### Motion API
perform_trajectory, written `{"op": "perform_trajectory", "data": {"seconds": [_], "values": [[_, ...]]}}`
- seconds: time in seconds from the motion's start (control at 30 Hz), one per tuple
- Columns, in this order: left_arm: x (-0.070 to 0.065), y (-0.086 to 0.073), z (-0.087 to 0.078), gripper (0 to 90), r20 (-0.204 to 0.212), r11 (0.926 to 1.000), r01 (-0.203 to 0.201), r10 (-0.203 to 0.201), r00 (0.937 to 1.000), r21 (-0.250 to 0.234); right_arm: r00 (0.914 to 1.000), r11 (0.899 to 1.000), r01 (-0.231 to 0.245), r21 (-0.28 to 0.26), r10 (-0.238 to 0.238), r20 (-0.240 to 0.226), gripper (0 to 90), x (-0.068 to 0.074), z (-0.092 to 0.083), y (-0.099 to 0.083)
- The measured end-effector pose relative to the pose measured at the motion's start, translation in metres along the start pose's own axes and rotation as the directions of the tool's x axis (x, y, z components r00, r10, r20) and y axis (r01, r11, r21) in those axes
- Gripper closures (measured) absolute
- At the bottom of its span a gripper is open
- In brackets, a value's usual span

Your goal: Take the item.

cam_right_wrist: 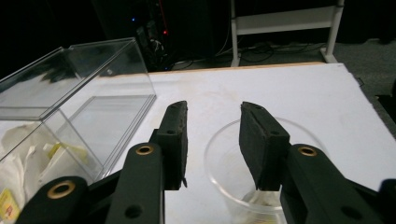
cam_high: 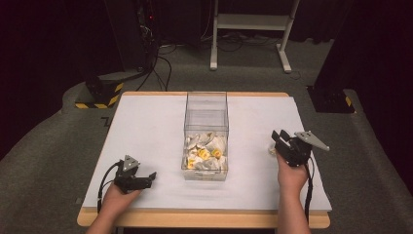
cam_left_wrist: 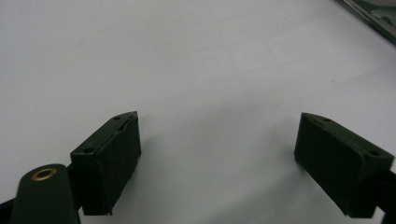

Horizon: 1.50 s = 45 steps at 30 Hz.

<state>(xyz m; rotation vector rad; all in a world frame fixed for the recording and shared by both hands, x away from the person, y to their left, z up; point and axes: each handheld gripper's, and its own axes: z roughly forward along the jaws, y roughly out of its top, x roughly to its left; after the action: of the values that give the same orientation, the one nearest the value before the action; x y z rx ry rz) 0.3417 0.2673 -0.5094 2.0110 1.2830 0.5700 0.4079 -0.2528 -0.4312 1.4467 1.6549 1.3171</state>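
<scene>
While the left tongs [cam_high: 146, 178] rest spread and empty at seven o'clock on the bench [cam_high: 146, 126], the right tongs [cam_right_wrist: 212, 140] are held part-spread over a clear cup [cam_right_wrist: 233, 163] at three o'clock, its near rim between the jaws, unpinched. A release is judged (cup apparently just set down). Next, the clear box [cam_high: 206, 134] of wrapped items at centre is likely to be reached for.

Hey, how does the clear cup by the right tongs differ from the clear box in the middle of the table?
The clear cup is round and low; the clear box is rectangular and tall. The cup sits beside the right tongs near the table's right edge; the box stands mid-table. The box holds white and yellow packets; the cup looks nearly empty. Both are transparent and open-topped.
</scene>
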Motion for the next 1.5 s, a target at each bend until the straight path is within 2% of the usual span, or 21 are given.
{"op": "perform_trajectory", "data": {"seconds": [0.3,0.53,1.0,1.13,1.2,1.3,1.4,1.43,1.5], "values": [[0.0,0.0,0.0,15.0,0.002,1.0,0.001,-0.001,1.0,0.0,0.9969,0.996,0.076,0.048,-0.075,-0.021,57.9,0.025,0.009,-0.005],[0.0,0.0,0.0,15.0,0.002,1.0,0.002,-0.002,1.0,0.0,0.9913,0.988,0.128,0.087,-0.125,-0.039,55.3,0.042,0.017,-0.012],[0.0,0.0,0.0,15.0,0.003,1.0,0.002,-0.002,1.0,0.001,0.9784,0.959,0.204,0.199,-0.192,-0.076,44.3,0.068,0.043,-0.038],[0.0,0.0,0.0,15.0,0.003,1.0,0.002,-0.002,1.0,0.0,0.9785,0.95,0.204,0.238,-0.191,-0.077,39.8,0.071,0.05,-0.047],[0.0,0.0,0.0,15.0,0.003,1.0,0.003,-0.003,1.0,0.0,0.9781,0.942,0.207,0.264,-0.193,-0.078,37.6,0.071,0.055,-0.051],[0.0,0.0,0.0,15.0,0.003,1.0,0.002,-0.002,1.0,0.0,0.9777,0.924,0.21,0.32,-0.196,-0.074,36.1,0.071,0.063,-0.061],[0.0,0.0,0.0,15.0,0.003,1.0,0.002,-0.002,1.0,0.0,0.9723,0.895,0.231,0.383,-0.227,-0.056,32.5,0.074,0.071,-0.066],[0.0,0.0,0.0,15.0,0.003,1.0,0.002,-0.002,1.0,0.0,0.9691,0.892,0.242,0.382,-0.242,-0.049,32.3,0.076,0.072,-0.066],[0.0,0.0,0.0,15.0,0.003,1.0,0.002,-0.002,1.0,0.0,0.971,0.892,0.234,0.386,-0.234,-0.048,31.2,0.075,0.072,-0.066]]}}
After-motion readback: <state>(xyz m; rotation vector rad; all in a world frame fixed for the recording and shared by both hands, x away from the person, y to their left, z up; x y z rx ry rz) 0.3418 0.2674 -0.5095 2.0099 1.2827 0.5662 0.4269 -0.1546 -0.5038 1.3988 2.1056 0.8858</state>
